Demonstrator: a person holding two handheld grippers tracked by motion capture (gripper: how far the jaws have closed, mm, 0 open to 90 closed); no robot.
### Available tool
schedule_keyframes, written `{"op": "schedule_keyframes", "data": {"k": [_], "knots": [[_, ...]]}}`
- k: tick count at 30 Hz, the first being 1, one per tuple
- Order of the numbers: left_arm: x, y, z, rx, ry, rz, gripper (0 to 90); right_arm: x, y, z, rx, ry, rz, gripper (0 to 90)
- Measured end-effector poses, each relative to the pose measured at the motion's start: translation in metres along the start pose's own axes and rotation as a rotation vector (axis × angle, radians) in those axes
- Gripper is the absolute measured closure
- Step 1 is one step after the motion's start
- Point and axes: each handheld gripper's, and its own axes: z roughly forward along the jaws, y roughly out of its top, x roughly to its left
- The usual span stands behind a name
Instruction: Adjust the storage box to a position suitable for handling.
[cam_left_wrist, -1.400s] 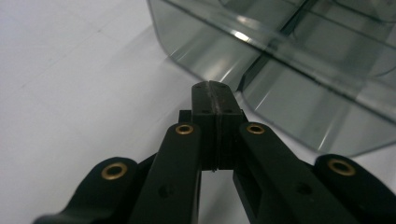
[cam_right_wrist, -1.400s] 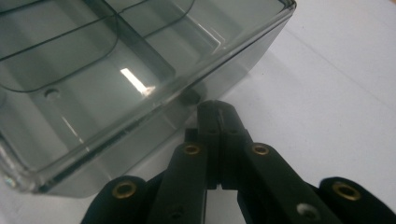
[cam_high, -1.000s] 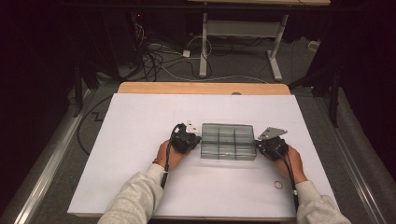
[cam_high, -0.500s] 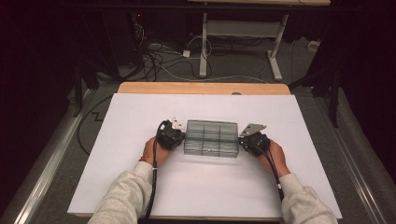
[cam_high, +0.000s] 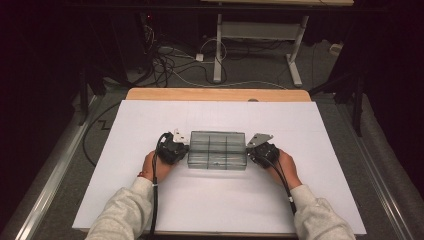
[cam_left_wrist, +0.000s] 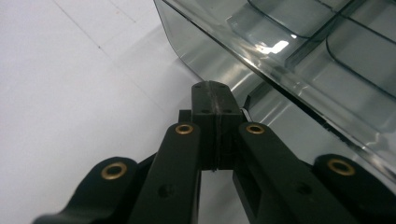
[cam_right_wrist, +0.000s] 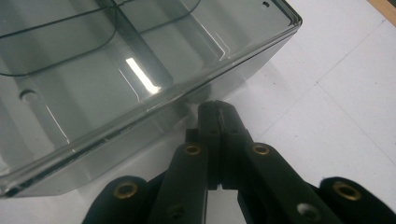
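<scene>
A smoky clear plastic compartment box (cam_high: 217, 150) lies flat on the white table top, its lid shut over several empty sections. My left gripper (cam_high: 186, 150) is at the box's left end and my right gripper (cam_high: 249, 154) at its right end, each held by a hand in a pale sleeve. In the left gripper view the black jaws (cam_left_wrist: 212, 95) are shut with nothing between them, tips against the box's (cam_left_wrist: 303, 56) end wall under the rim. In the right gripper view the jaws (cam_right_wrist: 217, 112) are shut too, tips at the box's (cam_right_wrist: 116, 70) wall below its lip.
The white sheet (cam_high: 225, 205) covers the table, with a wooden strip (cam_high: 215, 94) along the far edge. Beyond it are floor cables (cam_high: 170, 65) and a white desk frame (cam_high: 217, 45). A cable (cam_high: 95, 145) hangs off the left side.
Both hands and the box between them have slid to the left across the table and slightly away from the person. The jaws stayed shut throughout.
</scene>
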Motion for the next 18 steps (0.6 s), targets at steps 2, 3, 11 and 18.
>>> {"op": "schedule_keyframes", "data": {"k": [2, 3, 11, 18], "knots": [[-0.001, -0.002, -0.002, 0.0, -0.006, 0.004, 87.6, 0.002, 0.0, 0.0, -0.001, 0.0, 0.003, 90.0], [-0.003, -0.003, -0.003, 0.001, -0.002, 0.011, 87.6, 0.002, -0.001, -0.001, -0.003, 0.002, 0.002, 90.0], [-0.006, -0.006, -0.006, -0.001, -0.004, 0.021, 87.6, 0.004, -0.001, -0.004, -0.012, -0.006, -0.009, 90.0], [-0.01, -0.009, -0.008, -0.008, -0.002, 0.031, 87.6, 0.004, -0.002, -0.006, -0.005, 0.005, -0.012, 90.0]]}}
